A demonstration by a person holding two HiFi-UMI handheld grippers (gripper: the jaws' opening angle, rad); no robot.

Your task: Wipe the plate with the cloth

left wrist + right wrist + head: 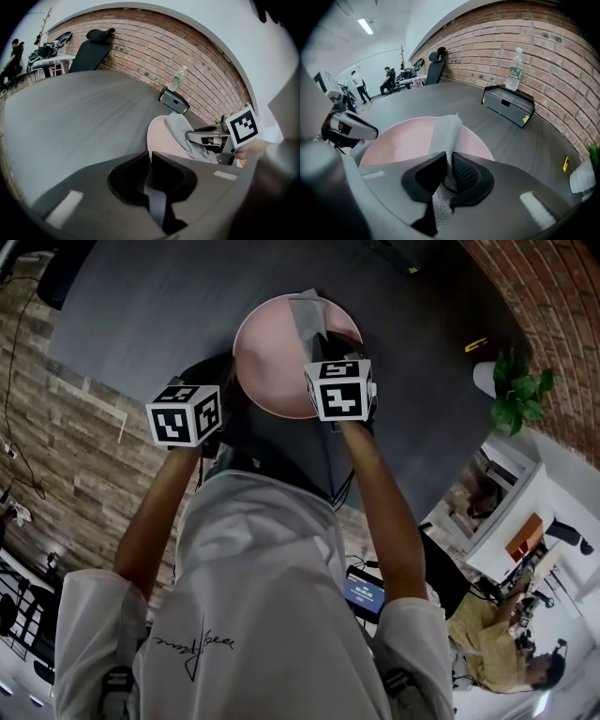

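Your right gripper [449, 158] clamps the cloth [446, 133] over the plate [401, 140], left gripper [150, 158] nipping its rim; wiping seems barely begun

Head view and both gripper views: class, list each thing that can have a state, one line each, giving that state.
left claw: shut on the rim of the pink plate
right claw: shut on the grey cloth
pink plate: on the table, rim gripped
grey cloth: pinched, free end draped on the plate
water bottle: upright, capped
black drawer box: closed
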